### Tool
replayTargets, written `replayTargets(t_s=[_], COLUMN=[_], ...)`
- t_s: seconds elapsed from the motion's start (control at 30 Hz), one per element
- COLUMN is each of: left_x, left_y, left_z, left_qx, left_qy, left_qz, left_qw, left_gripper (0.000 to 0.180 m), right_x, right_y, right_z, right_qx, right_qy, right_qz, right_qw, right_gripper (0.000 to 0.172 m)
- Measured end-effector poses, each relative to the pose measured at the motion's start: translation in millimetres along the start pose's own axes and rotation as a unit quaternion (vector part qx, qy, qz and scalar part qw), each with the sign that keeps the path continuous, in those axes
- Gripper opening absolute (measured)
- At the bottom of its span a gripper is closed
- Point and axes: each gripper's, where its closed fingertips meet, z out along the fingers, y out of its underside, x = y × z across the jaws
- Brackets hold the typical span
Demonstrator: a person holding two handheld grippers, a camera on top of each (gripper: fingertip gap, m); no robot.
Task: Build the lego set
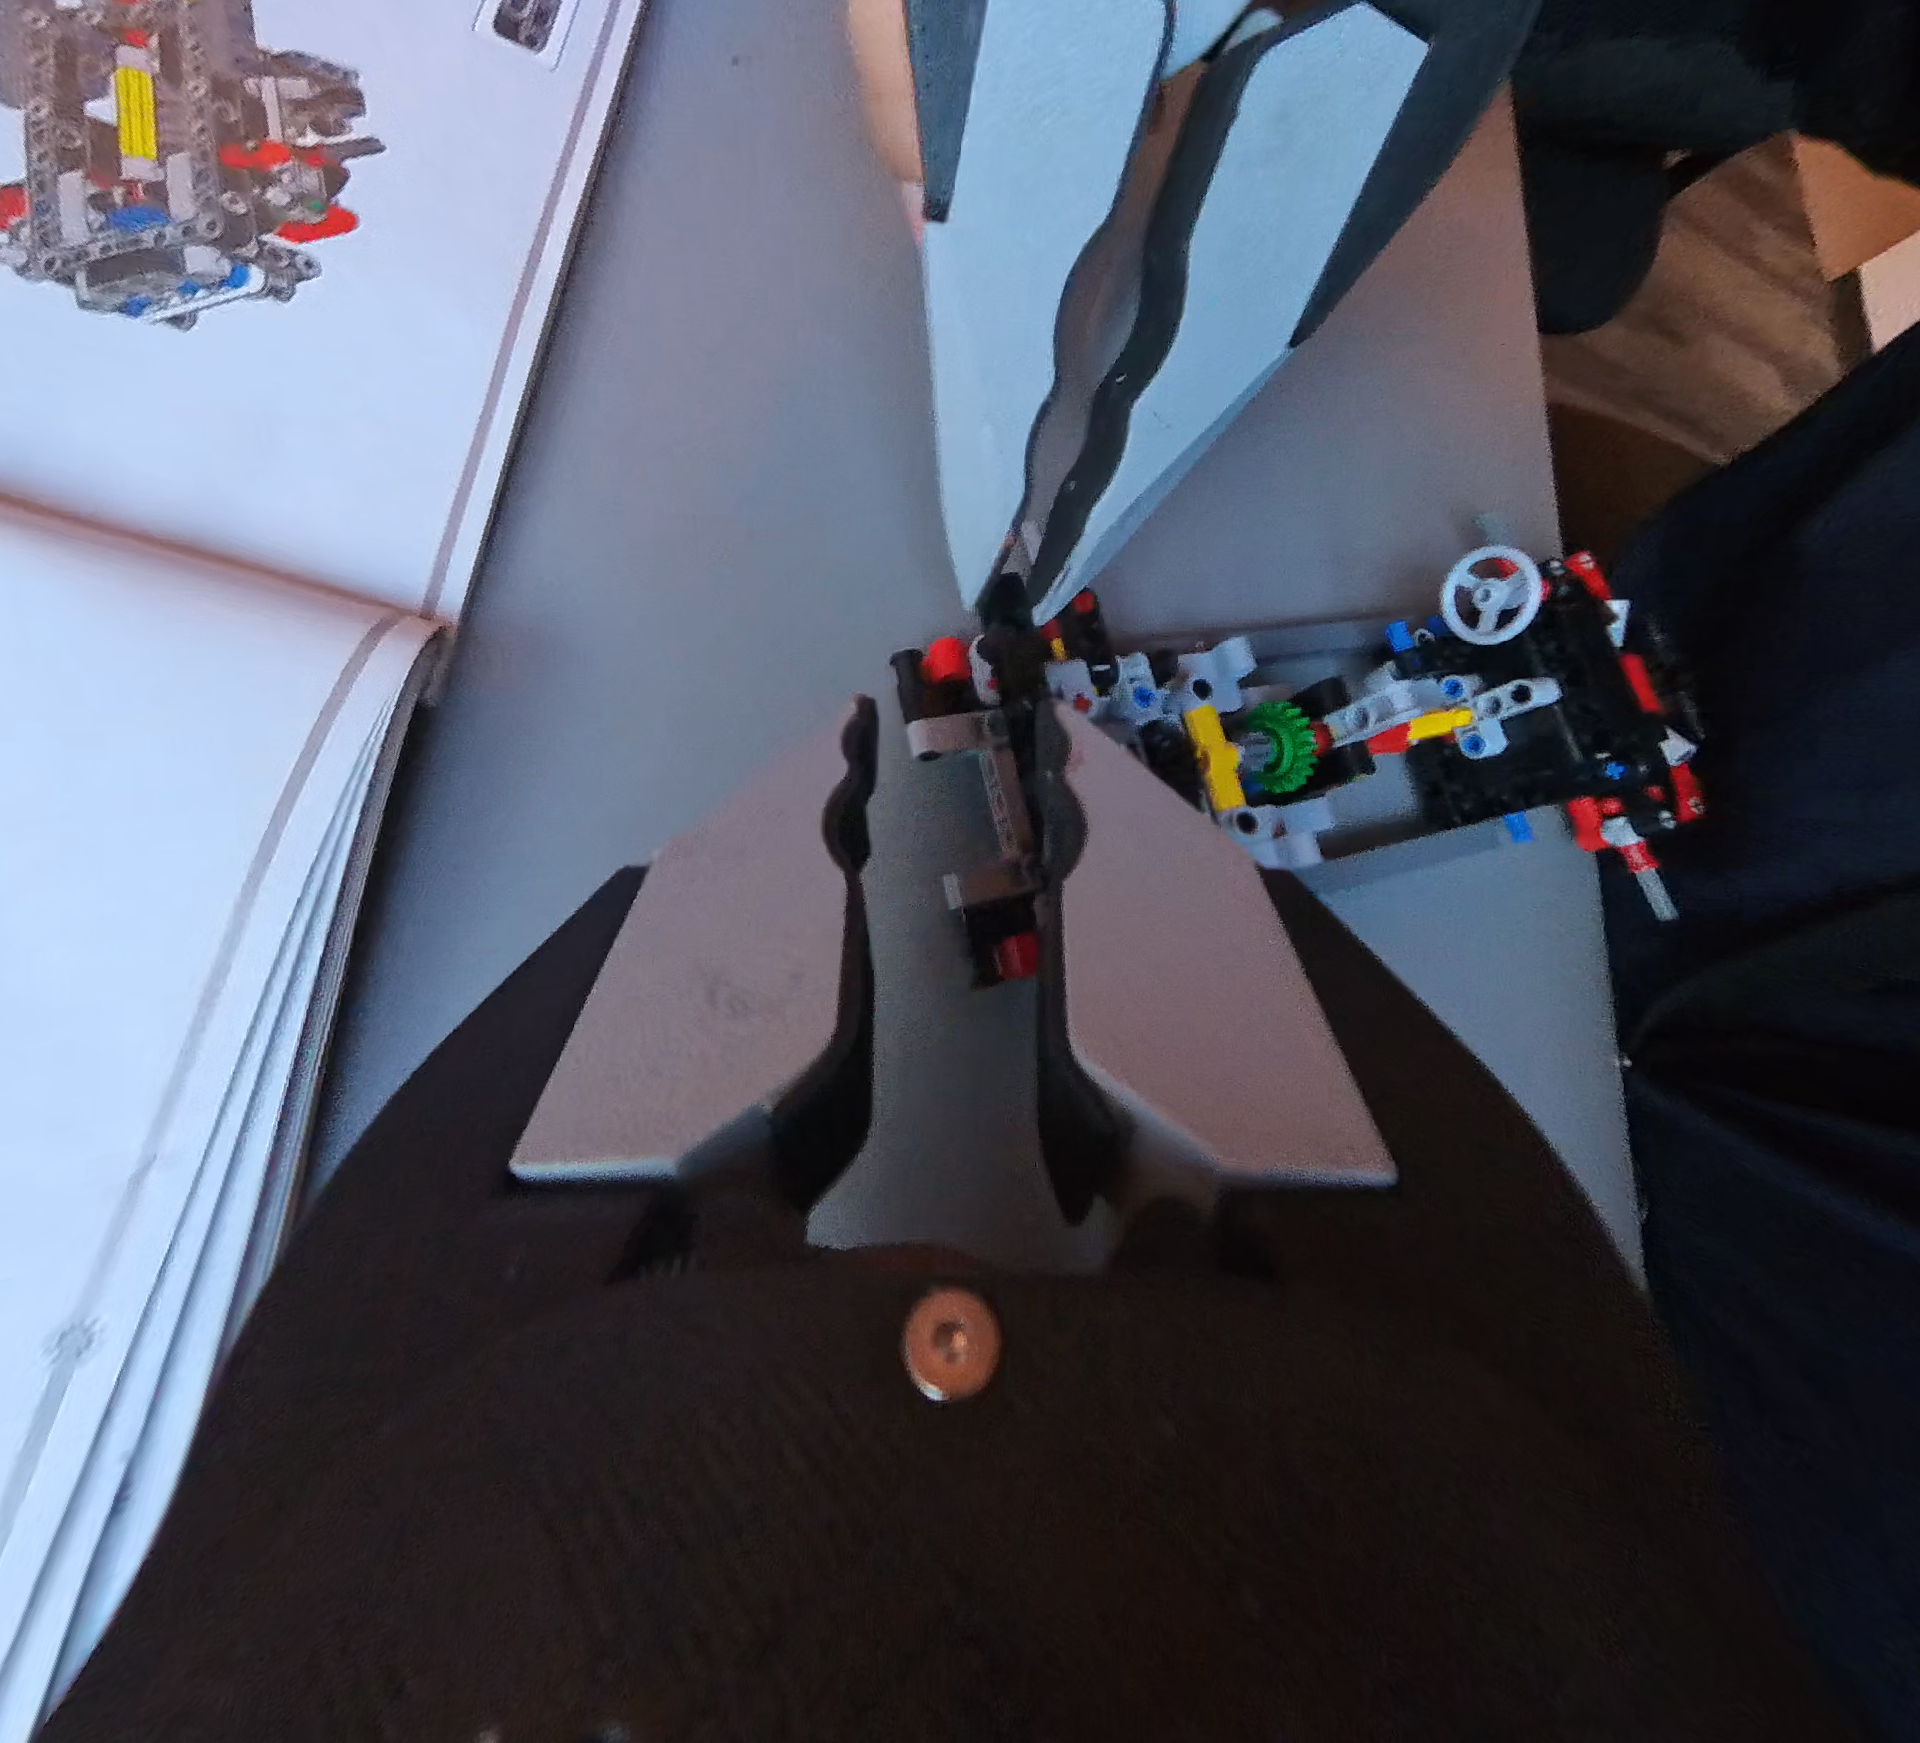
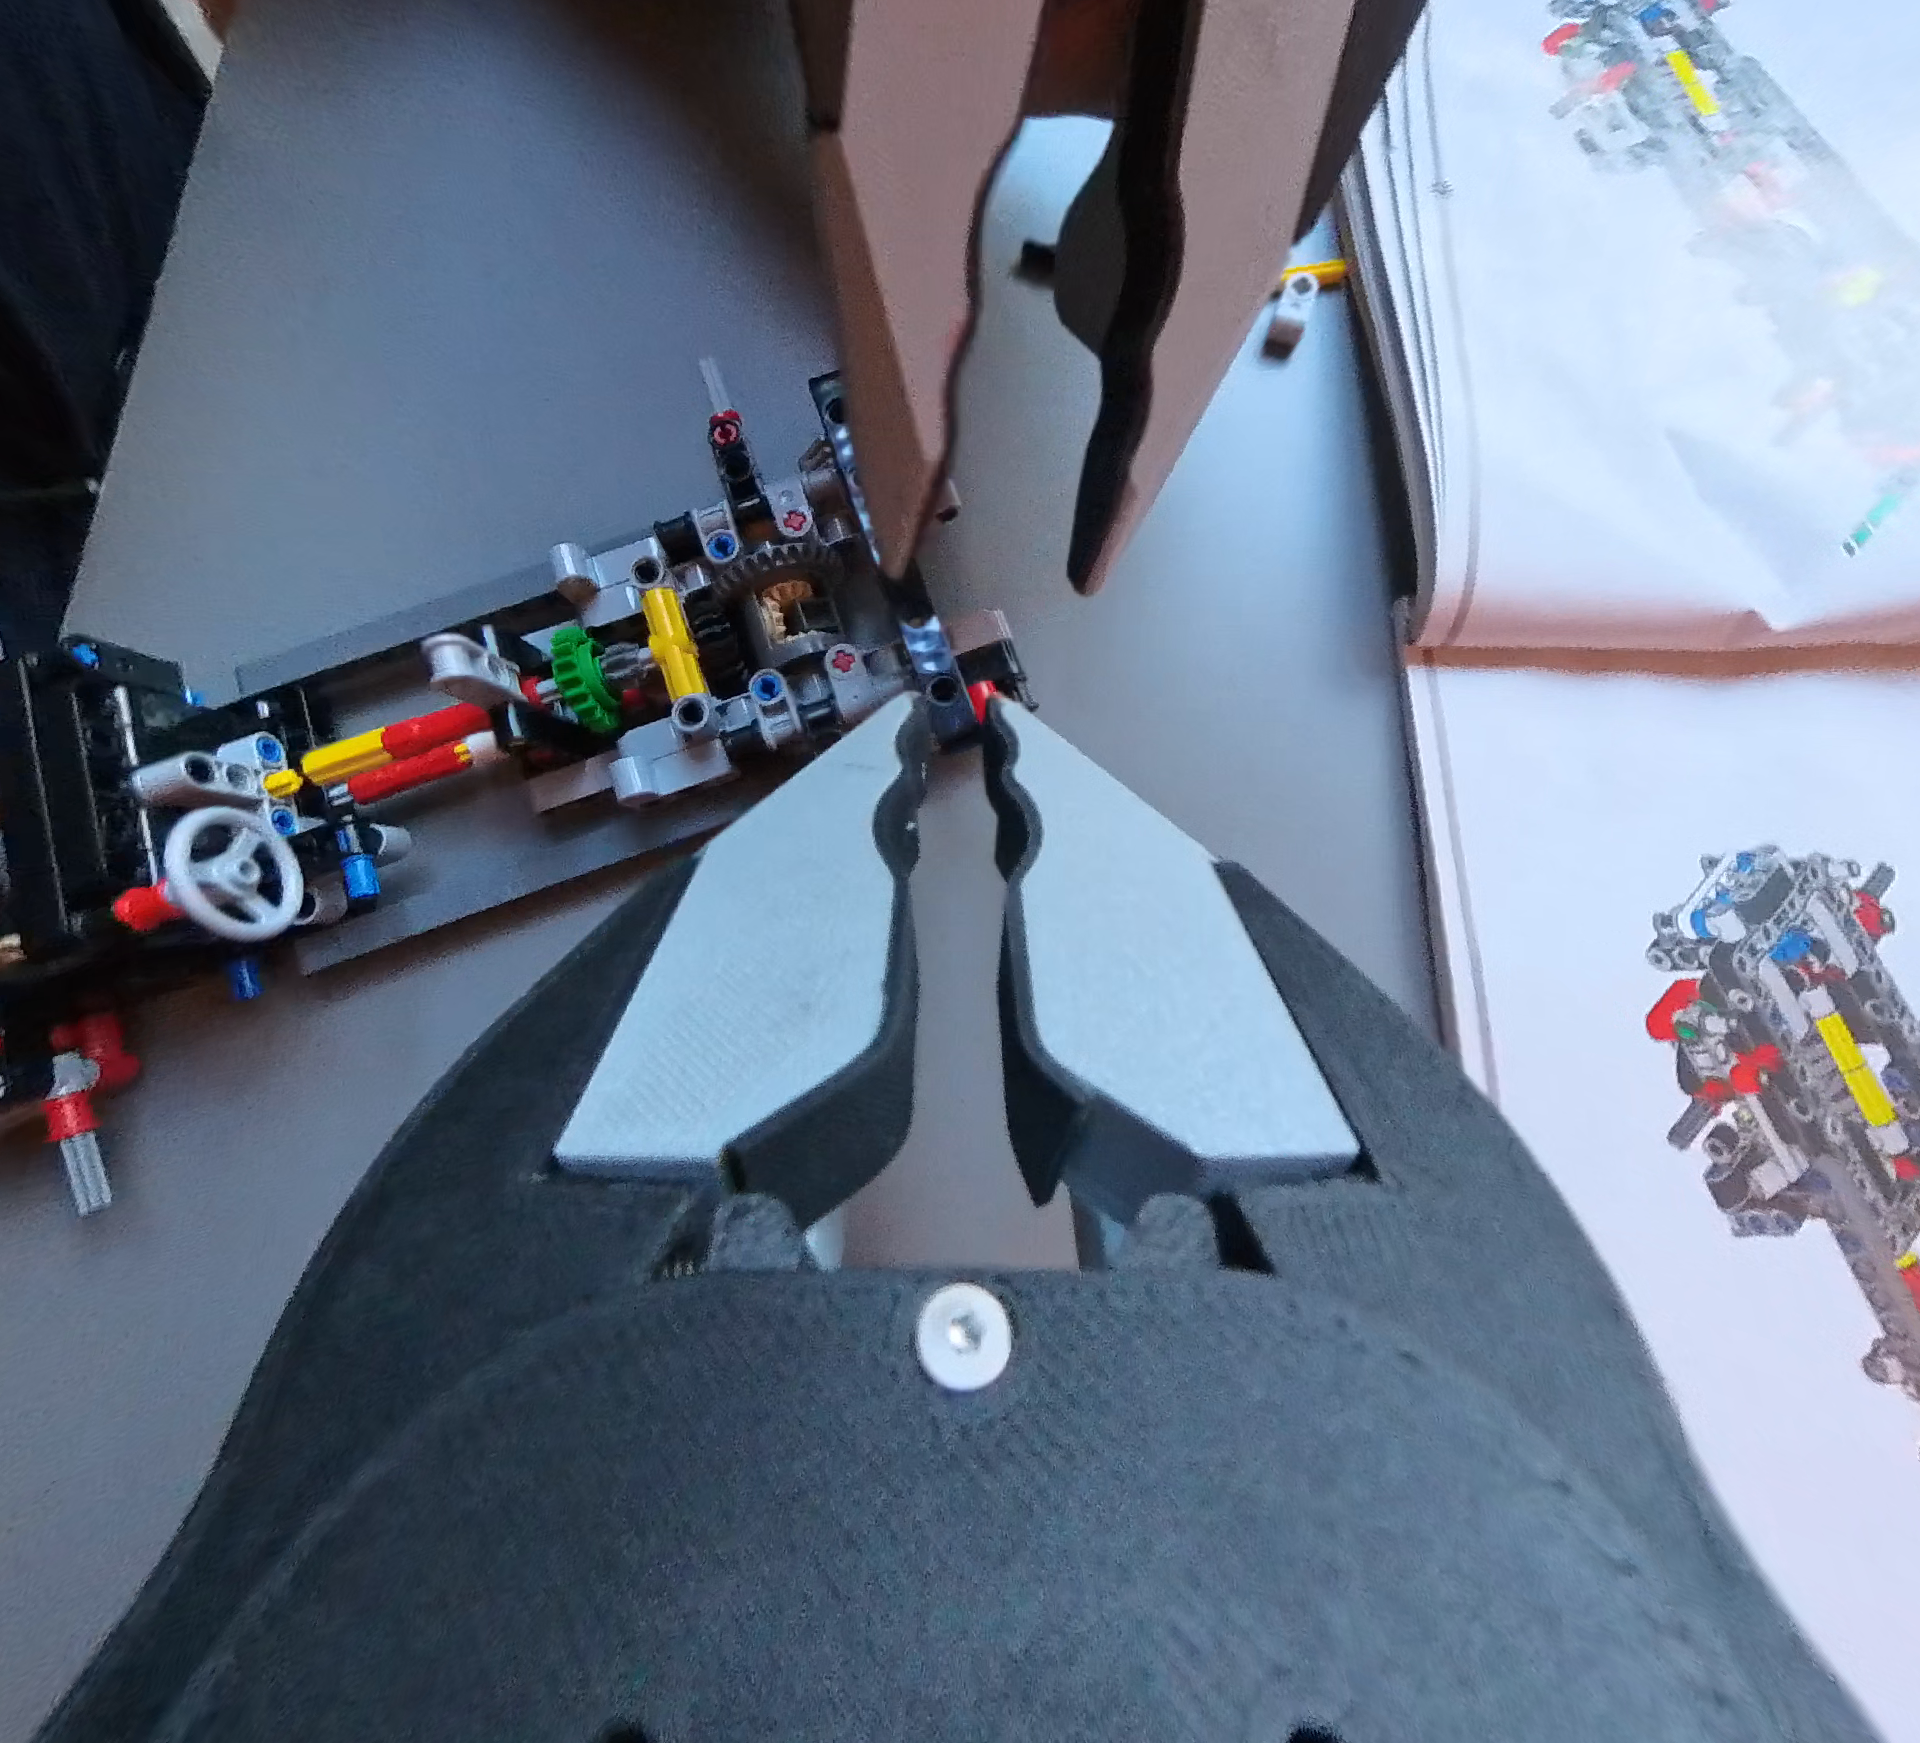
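- The right gripper (image 2: 951, 717) has its jaws nearly closed, the two pads (image 2: 902, 779) pinching the end of a black beam (image 2: 935, 654) at the model's end.
- The left gripper (image 1: 961, 737) stands open; one pad (image 1: 1049, 789) lies along the beam's cross piece (image 1: 1003, 789), the other pad is clear of it, so it grips nothing.
- The model (image 2: 665, 654), a brick-built chassis with a green gear (image 2: 582, 665) and white steering wheel (image 2: 234, 872), lies on the grey table (image 2: 468, 239), just left of the grippers.
- It looks light, hard and stiff, yet its pinned joints may pop apart; the beam or frame seems safer to grip than gears or axles.
- An open manual (image 2: 1662, 758) lies to the right, near the model's end.
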Motion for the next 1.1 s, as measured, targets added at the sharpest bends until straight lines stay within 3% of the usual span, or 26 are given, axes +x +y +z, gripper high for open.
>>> replayTargets(t_s=[0.1, 0.2, 0.23, 0.37, 0.5, 0.6, 0.8, 0.9, 1.03, 1.1], left_x=[7, 12, 11, 18, 15, 8, 14, 19, 34, 44], left_y=[4, 11, 16, 24, 22, 19, 2, -15, -32, -42], left_z=[-2, -2, -1, 5, 8, 6, -1, -11, -25, -36], left_qx=[-0.019, -0.049, -0.065, -0.092, -0.098, -0.108, -0.082, -0.046, -0.009, 0.014], left_qy=[0.012, 0.002, -0.007, -0.011, -0.04, -0.102, -0.174, -0.225, -0.304, -0.326], left_qz=[-0.008, 0.0, 0.005, 0.035, 0.08, 0.144, 0.247, 0.297, 0.358, 0.364], left_qw=[1.0, 0.999, 0.998, 0.995, 0.991, 0.978, 0.95, 0.927, 0.883, 0.872], left_gripper=[0.047, 0.054, 0.052, 0.012, 0.01, 0.007, 0.006, 0.006, 0.006, 0.006], right_x=[6, 9, 8, 3, -10, -17, -21, -22, -26, -29], right_y=[-2, -12, -14, -7, 12, 24, -2, -18, -39, -53], right_z=[-6, -27, -34, -37, -16, -5, -15, -27, -48, -59], right_qx=[0.027, 0.112, 0.138, 0.178, 0.128, 0.102, 0.2, 0.259, 0.318, 0.343], right_qy=[0.025, 0.01, -0.004, -0.025, -0.02, -0.018, -0.106, -0.155, -0.149, -0.126], right_qz=[0.031, 0.115, 0.148, 0.222, 0.247, 0.258, 0.316, 0.336, 0.318, 0.305], right_qw=[0.999, 0.987, 0.979, 0.958, 0.96, 0.96, 0.922, 0.892, 0.88, 0.88], right_gripper=[0.027, 0.036, 0.036, 0.038, 0.051, 0.058, 0.056, 0.044, 0.032, 0.026])
